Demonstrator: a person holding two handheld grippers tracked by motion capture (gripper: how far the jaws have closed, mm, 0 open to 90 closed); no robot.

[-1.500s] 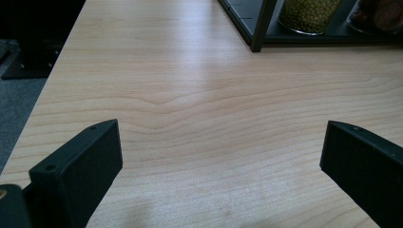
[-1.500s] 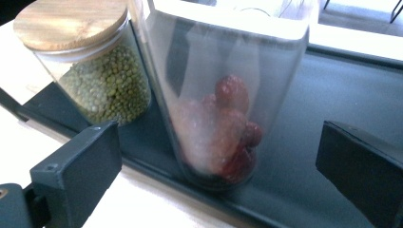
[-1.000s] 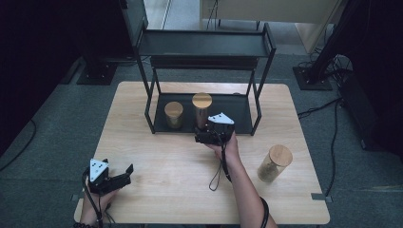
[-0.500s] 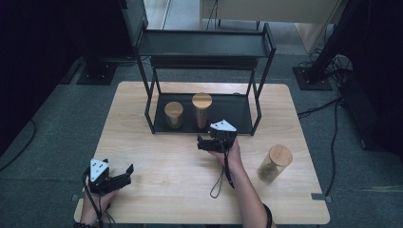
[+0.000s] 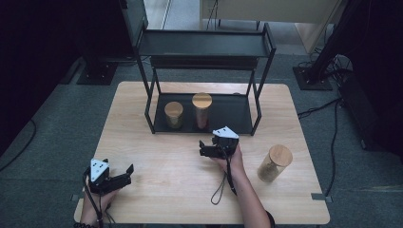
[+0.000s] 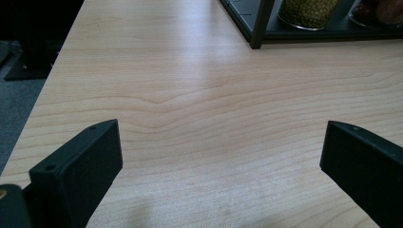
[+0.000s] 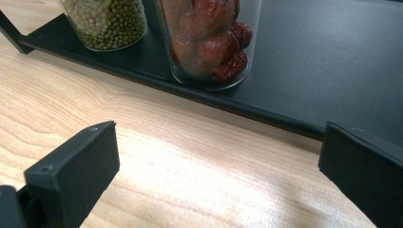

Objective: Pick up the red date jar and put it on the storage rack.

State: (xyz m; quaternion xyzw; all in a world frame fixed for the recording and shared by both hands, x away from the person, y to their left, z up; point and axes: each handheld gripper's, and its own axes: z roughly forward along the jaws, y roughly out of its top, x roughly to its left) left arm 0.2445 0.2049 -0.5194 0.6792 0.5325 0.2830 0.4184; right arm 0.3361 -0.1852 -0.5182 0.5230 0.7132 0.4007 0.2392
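Two jars stand on the lower shelf of the black rack (image 5: 204, 45) at the back of the bench (image 5: 157, 190), and a third is left on the bench top at the right. Over the last second the right tool (image 5: 205, 148) has been drawn back from the shelf edge toward the person, its jaws spread wide with nothing between them; a placement is judged to have been finished, with the third jar (image 5: 273, 163) likely next. The left tool (image 5: 127, 172) has stayed where it was near the front left corner, jaws likewise wide apart and empty over bare wood.

Of the shelved pair, the taller jar (image 5: 202, 110) is seen in the right gripper view (image 7: 209, 40) to be filled with dark red dried fruit, and the shorter jar (image 5: 174, 114), just beside it, with small green beans (image 7: 107, 21). All three are capped with round wooden lids. The third jar's contents cannot be made out; it is well apart from both tools.
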